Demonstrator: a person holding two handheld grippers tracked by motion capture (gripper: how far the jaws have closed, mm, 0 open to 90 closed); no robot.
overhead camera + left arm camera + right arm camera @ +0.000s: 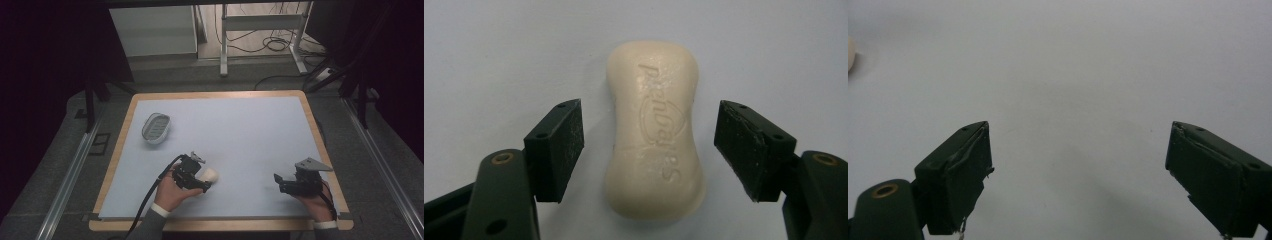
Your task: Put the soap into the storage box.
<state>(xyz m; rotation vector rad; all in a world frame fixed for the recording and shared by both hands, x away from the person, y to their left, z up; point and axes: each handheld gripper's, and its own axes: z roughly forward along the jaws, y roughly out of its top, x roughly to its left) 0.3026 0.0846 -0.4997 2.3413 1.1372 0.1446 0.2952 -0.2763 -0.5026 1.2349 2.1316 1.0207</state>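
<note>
The high view looks down over the table (220,130); both gripper views sit close above that surface.

Lab test bench: padded table (310,120), floor cables (272,45) (loose, tangled), metal frame legs (223,45), dark curtains (45,60).

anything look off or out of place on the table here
The bar of soap lies bare on the table mat, between the left gripper's open jaws, while the soap dish sits empty, apart at the far left. The soap's surface looks worn and speckled. The right gripper is open over bare mat.
</note>
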